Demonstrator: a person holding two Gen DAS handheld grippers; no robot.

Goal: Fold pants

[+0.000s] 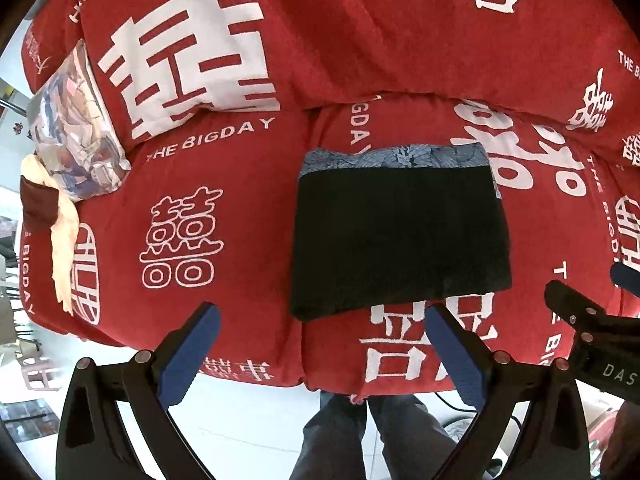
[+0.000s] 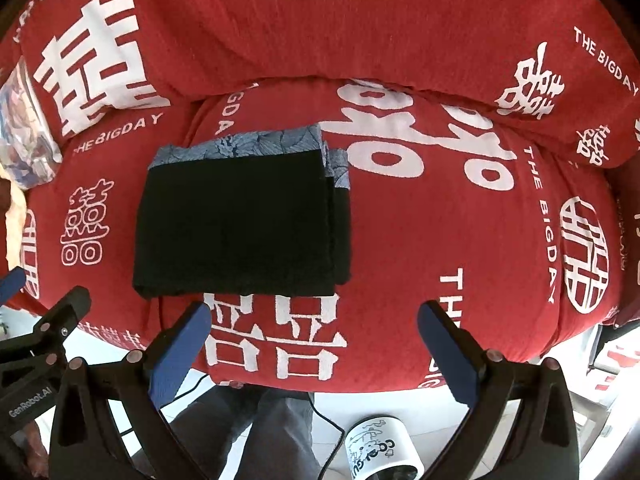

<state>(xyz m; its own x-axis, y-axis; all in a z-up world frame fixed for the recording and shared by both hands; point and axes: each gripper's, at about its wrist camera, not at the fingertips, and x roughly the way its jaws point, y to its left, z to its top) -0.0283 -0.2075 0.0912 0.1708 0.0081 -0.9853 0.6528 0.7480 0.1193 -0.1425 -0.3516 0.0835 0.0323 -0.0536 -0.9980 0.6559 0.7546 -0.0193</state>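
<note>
Neatly folded pants (image 1: 400, 236) on sofa (image 1: 240, 200); tongs (image 1: 322, 354) apart.

Black pants (image 1: 400, 236) on a red sofa cover (image 1: 248, 208)

The pants showed a blue-grey leaf-print band; the cover carried white characters; the gripper pads (image 2: 180, 356) were blue.

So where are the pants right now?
The folded pants lie on the red sofa seat, just beyond both open hand-held grippers, touching neither.

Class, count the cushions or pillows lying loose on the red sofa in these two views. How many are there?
1. A pale patterned pillow leans at the sofa's left end, cut off at the right wrist view's left edge. More may lie outside the frames.
</note>
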